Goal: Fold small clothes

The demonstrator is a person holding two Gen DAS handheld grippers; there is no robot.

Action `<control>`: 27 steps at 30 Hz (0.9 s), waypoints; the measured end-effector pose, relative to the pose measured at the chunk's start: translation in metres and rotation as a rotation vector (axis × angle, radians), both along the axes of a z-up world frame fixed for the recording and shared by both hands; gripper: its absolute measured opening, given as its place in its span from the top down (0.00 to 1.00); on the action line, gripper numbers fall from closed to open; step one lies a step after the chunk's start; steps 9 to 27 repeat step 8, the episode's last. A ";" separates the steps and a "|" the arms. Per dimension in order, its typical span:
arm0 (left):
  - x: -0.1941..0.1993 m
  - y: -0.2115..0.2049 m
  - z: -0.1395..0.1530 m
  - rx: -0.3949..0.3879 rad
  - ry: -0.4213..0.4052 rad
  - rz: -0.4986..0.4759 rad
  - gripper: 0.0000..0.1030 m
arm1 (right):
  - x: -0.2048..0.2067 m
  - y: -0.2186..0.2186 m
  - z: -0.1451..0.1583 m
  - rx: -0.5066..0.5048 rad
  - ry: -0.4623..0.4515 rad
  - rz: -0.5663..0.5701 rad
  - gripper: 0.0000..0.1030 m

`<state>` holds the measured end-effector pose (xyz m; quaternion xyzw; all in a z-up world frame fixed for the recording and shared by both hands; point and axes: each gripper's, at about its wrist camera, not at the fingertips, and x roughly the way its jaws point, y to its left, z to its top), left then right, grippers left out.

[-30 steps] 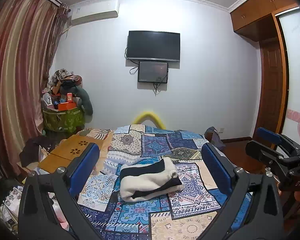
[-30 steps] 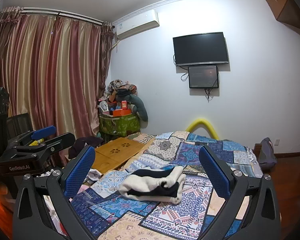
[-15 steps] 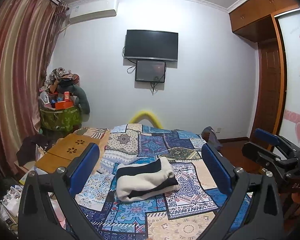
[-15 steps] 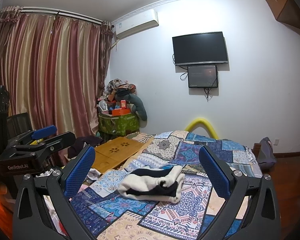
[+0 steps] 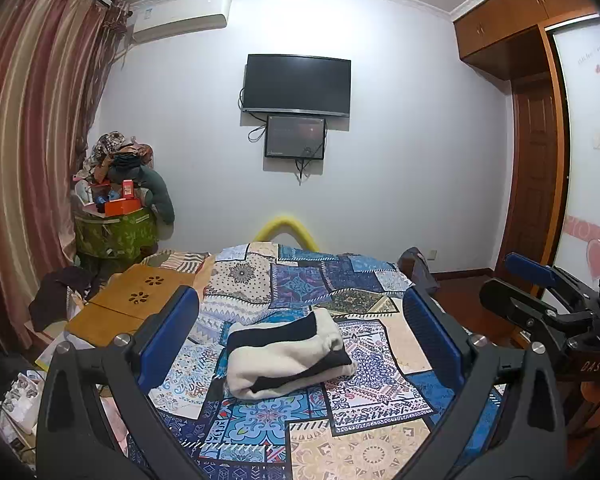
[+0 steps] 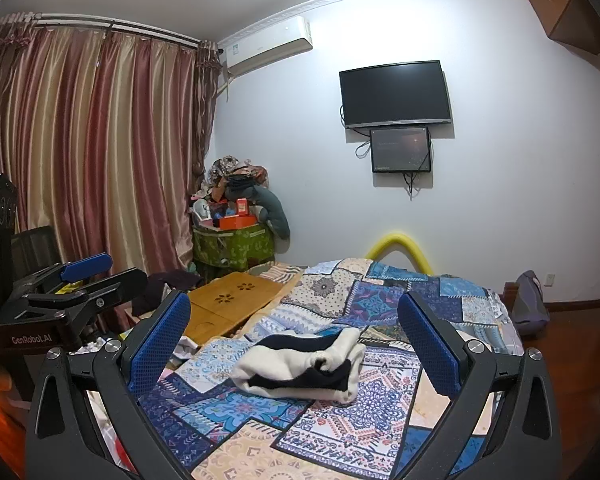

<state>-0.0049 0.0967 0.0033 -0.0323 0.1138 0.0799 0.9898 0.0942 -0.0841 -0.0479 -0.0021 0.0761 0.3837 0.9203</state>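
A folded white and black garment [image 5: 288,352] lies on the patchwork bedspread [image 5: 300,280]; it also shows in the right wrist view [image 6: 300,366]. My left gripper [image 5: 300,328] is open and empty, held above and short of the garment. My right gripper [image 6: 296,328] is open and empty, likewise held back from it. The right gripper shows at the right edge of the left wrist view [image 5: 540,304]. The left gripper shows at the left edge of the right wrist view [image 6: 72,292].
A wooden lap table [image 5: 132,304] sits at the bed's left edge. A green box piled with clutter [image 5: 116,232] stands in the corner by the curtains [image 6: 80,160]. A TV [image 5: 298,84] hangs on the far wall. A wardrobe [image 5: 536,160] is on the right.
Both grippers have drifted slightly; the garment has shifted a little in the views. The garment stays folded on the bed and both grippers stay open.
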 end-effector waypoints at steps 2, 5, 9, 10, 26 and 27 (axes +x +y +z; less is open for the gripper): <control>0.000 0.000 -0.001 -0.002 0.001 0.000 0.00 | 0.001 0.000 0.000 -0.001 0.003 0.000 0.00; 0.002 0.001 -0.001 -0.005 0.006 0.000 0.00 | 0.002 0.000 -0.001 -0.003 0.006 0.003 0.00; 0.003 0.001 -0.002 -0.001 0.006 0.002 0.00 | 0.004 0.000 -0.002 -0.006 0.011 0.003 0.00; 0.003 0.001 -0.002 -0.001 0.006 0.002 0.00 | 0.004 0.000 -0.002 -0.006 0.011 0.003 0.00; 0.003 0.001 -0.002 -0.001 0.006 0.002 0.00 | 0.004 0.000 -0.002 -0.006 0.011 0.003 0.00; 0.003 0.001 -0.002 -0.001 0.006 0.002 0.00 | 0.004 0.000 -0.002 -0.006 0.011 0.003 0.00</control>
